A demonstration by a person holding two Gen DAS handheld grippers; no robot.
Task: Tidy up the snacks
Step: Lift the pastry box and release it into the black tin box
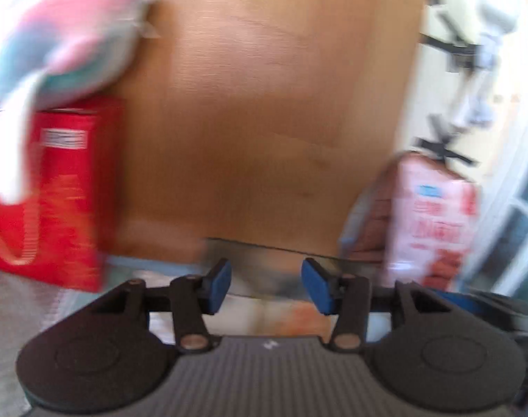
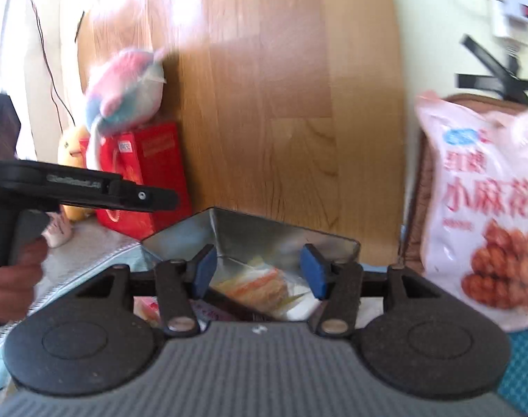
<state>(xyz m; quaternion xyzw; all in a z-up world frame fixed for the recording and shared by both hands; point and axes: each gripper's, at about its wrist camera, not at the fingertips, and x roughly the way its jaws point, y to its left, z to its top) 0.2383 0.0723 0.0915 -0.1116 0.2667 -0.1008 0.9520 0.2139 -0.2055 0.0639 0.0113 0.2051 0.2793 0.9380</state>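
Both tools (image 1: 266, 285) (image 2: 258, 271) open, tilted over tin (image 2: 285, 236).

red box (image 2: 149, 173) | pink-and-blue plush toy (image 2: 128, 93) | yellow plush (image 2: 71, 146) | pale pink snack bag (image 2: 486, 208), red lettering, brown twists printed | silver metal tin (image 2: 264, 236) | blue gripper pads (image 2: 312, 271) | wood-grain brown panel (image 1: 264, 104)

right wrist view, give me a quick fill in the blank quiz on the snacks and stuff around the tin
1. The plush toy sits on top of the ____ box.
2. The pink snack bag stands to the ____ of the metal tin.
3. The right gripper holds ____ between its blue pads.

Missing words: red; right; nothing
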